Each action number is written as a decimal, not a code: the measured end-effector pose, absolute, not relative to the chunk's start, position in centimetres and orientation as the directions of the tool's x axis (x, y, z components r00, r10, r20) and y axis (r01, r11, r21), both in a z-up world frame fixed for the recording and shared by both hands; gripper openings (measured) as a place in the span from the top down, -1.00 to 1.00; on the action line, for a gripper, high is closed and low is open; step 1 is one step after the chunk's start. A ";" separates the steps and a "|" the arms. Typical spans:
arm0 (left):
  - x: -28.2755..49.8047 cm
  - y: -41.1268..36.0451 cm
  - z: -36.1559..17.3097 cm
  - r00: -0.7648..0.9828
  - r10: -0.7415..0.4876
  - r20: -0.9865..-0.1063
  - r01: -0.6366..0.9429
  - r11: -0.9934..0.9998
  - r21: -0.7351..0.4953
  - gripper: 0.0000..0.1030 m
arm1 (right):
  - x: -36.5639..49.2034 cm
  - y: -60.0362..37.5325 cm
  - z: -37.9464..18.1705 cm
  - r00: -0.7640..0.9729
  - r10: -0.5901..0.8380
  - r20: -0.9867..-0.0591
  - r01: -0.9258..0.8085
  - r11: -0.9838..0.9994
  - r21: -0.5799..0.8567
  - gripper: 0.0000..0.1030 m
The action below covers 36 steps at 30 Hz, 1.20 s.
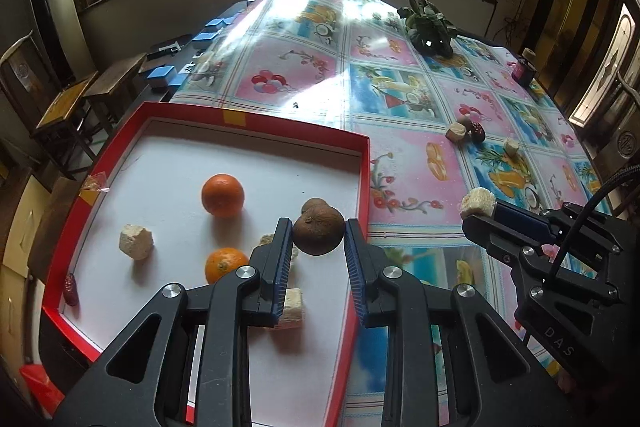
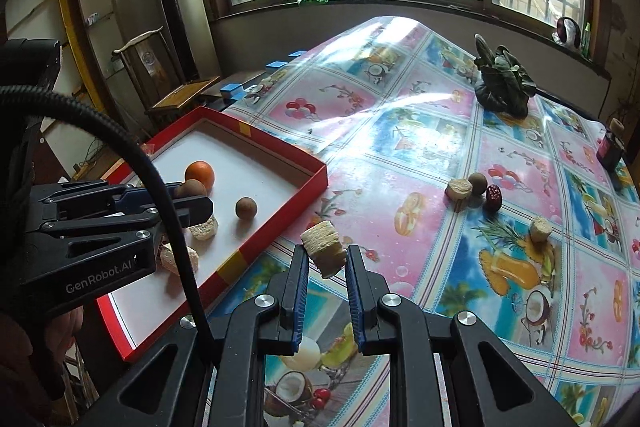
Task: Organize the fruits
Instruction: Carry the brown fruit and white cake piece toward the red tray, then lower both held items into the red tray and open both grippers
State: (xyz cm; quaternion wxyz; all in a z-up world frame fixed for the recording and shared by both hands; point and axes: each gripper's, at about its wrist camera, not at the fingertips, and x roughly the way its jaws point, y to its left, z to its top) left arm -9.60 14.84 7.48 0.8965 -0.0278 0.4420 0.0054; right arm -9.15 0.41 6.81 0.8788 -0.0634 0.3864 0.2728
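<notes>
Two handheld grippers work over a table covered in a glossy cloth (image 1: 404, 163) printed with fruit pictures; a shallow red tray (image 1: 366, 163) with a white floor sits at the lower left of both views. In the left wrist view, the left gripper (image 1: 318, 237) fills the bottom centre, its blue-padded fingers closed against the sides of a round brown fruit (image 1: 319, 230) held above the tray's right side; a second, smaller brown fruit (image 1: 312, 205) peeks out just behind it. On the tray floor lie an orange (image 1: 222, 195) near the middle, another orange (image 1: 225, 264) lower down beside the left finger, a pale beige chunk (image 1: 136, 241) to the left, and a dark red date (image 1: 71, 290) against the left wall; more beige pieces are partly hidden under the fingers. In the right wrist view, the right gripper (image 2: 326, 253) sits at the bottom centre, clamped on a pale, ridged chunk (image 2: 325, 247) held over the cloth just outside the tray's near right wall. On the cloth at the right of that view rest a beige piece (image 2: 459, 189) touching a brown fruit (image 2: 477, 183), a red date (image 2: 494, 197) just beside them, and another beige piece (image 2: 541, 229) farther right; a dark leafy plant (image 2: 505, 83) stands at the upper right, below barred windows.
</notes>
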 end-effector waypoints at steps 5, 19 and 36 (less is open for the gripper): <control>-10.1 16.6 7.5 0.611 0.010 -0.792 -0.072 0.996 -0.043 0.51 | -9.2 2.5 6.8 0.530 0.454 -0.716 -0.567 0.818 0.099 0.66; -10.1 21.0 6.6 0.593 0.052 -0.804 -0.160 0.986 -0.055 0.51 | -8.6 6.5 6.9 0.498 0.463 -0.733 -0.633 0.772 0.057 0.66; -9.0 23.8 4.9 0.568 0.094 -0.818 -0.224 0.974 -0.044 0.51 | -6.5 10.5 5.1 0.439 0.457 -0.774 -0.677 0.734 0.049 0.66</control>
